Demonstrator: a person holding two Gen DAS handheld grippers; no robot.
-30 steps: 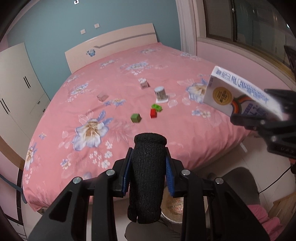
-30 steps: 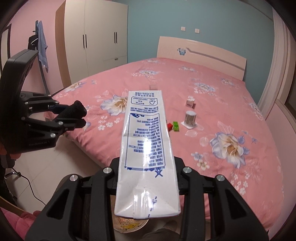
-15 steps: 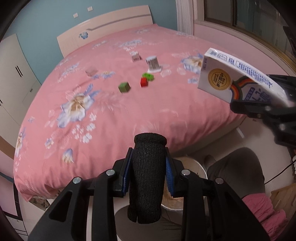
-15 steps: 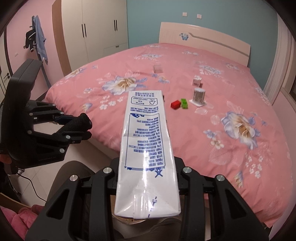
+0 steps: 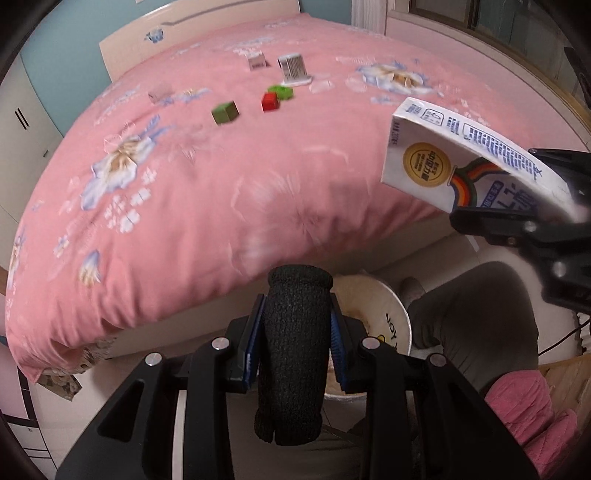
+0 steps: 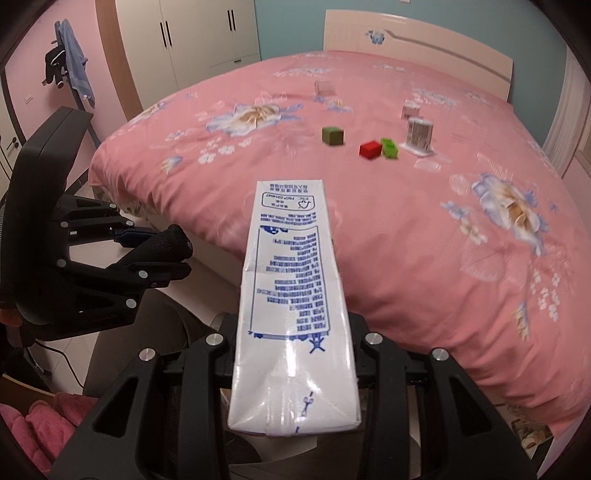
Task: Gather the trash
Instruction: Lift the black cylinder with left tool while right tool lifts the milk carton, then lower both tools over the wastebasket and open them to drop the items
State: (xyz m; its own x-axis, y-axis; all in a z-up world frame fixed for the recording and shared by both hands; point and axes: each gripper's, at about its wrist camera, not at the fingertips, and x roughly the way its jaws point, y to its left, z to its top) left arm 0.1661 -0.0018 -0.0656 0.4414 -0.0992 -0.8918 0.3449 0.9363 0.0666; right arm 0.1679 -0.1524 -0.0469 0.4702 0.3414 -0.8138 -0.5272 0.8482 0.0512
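My left gripper (image 5: 297, 341) is shut on a black knitted sock (image 5: 293, 354), held over the floor in front of the bed. A round white bin (image 5: 380, 317) stands on the floor right behind and below the sock. My right gripper (image 6: 293, 347) is shut on a white milk carton (image 6: 291, 302) with blue print. The carton also shows in the left wrist view (image 5: 454, 162), at the right, above the bin. The left gripper with the sock shows in the right wrist view (image 6: 147, 254) at the left.
The pink flowered bed (image 5: 221, 177) carries two green blocks (image 5: 225, 112), a red block (image 5: 269, 101), a barcoded cup (image 5: 292, 68) and small boxes. A person's grey-trousered leg (image 5: 476, 310) and pink slippers (image 5: 524, 410) are beside the bin. Wardrobes (image 6: 192, 33) stand at the left.
Both grippers have tilted down and drawn back from the bed toward the floor. The bin has come into fuller view under the sock. Both grips are unchanged.
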